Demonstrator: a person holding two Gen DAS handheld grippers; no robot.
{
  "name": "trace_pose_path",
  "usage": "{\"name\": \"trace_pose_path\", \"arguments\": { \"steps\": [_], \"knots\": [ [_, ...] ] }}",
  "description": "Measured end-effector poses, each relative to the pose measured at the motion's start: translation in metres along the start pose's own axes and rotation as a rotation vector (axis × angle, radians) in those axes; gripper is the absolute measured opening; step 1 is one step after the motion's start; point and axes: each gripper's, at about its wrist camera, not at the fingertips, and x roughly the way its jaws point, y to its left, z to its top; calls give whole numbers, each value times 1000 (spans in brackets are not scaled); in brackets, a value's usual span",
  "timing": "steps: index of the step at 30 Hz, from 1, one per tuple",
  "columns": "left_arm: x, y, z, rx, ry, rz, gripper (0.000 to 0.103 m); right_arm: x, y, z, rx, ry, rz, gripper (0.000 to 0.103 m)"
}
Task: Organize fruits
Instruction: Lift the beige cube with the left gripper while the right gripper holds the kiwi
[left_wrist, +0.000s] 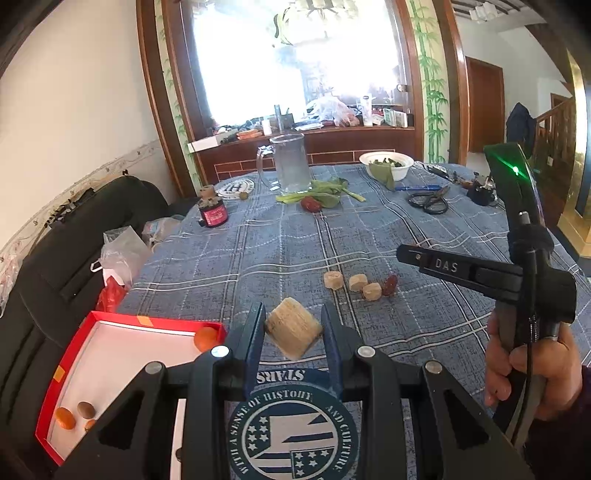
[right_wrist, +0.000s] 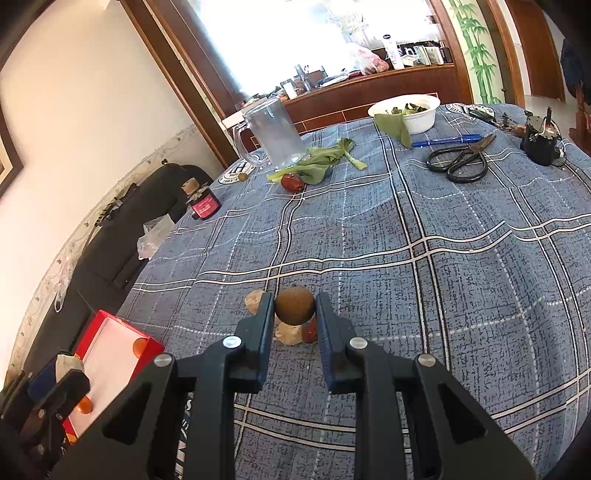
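Left wrist view shows a red box (left_wrist: 66, 365) with a white inside at the table's left edge. Inside it lie a round orange fruit (left_wrist: 205, 338) in the far corner, and near the front one small oval orange fruit (left_wrist: 65, 417) and a brown nut-like fruit (left_wrist: 86, 409). Far on the table stands a clear glass mug (left_wrist: 288, 164), which looks empty, and a white bowl (left_wrist: 400, 162) with green leaves in it.

The left gripper (left_wrist: 293, 328) is closed narrow on a pale beige chunk (left_wrist: 293, 326), roughly cut and fibrous, held above the blue checked tablecloth (left_wrist: 369, 229) just right of the box. The right gripper (right_wrist: 294, 312) is also nearly closed, its pads pressing a round brown fruit (right_wrist: 294, 305) with a dull, rough skin. It holds this above the cloth.

On the cloth, under the right gripper, remain three more beige pieces (left_wrist: 356, 283) in a loose row and a dark red, wrinkled date (left_wrist: 390, 284) just beside them. Another red fruit (left_wrist: 311, 204) lies far away, touching leafy greens (left_wrist: 325, 190) near the mug. Black metal scissors (right_wrist: 460, 160) and a blue pen (right_wrist: 447, 141) lie at the far right.
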Motion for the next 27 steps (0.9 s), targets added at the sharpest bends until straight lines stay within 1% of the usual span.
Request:
{"name": "trace_pose_path", "arguments": {
  "steps": [3,12,19,27],
  "knots": [
    [2,-2,-1,3,7,-8,30,0,1,0,-1,-2,-2,25],
    [-2,1,-9,0,27,4,30,-7,3,2,0,-21,15,25],
    [-10,17,-14,-19,29,13,30,-2,2,-1,-4,-3,1,25],
    [-12,42,-18,-76,23,44,30,3,-2,-2,-5,12,-25,24]
  ]
}}
